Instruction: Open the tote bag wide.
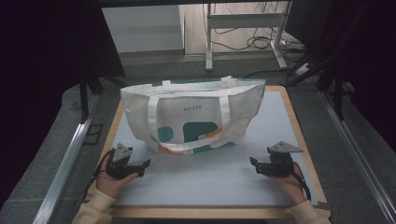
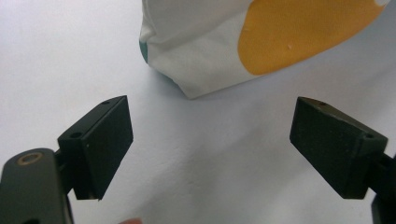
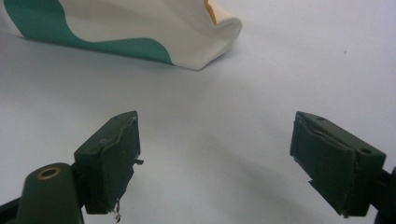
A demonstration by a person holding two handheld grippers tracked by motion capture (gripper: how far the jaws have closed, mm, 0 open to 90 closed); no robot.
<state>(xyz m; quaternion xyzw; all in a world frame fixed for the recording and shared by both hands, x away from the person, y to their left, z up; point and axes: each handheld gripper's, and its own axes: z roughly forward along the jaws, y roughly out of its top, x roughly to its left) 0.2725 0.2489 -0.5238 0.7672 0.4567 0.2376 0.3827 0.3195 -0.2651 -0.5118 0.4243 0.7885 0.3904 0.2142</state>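
White tote bag (image 1: 191, 116) lay frame centre, long axis left-right; left gripper (image 1: 135, 167) nearer, right gripper (image 1: 258, 165) farther, both spread, empty.

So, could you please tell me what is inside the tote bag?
The tote bag lies flat on the white mat, with its opening facing away. Its fabric covers the interior, so any contents are hidden.

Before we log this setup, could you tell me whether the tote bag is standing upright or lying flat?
Lying flat: the tote bag rests on its side on the mat, printed face and handles up.
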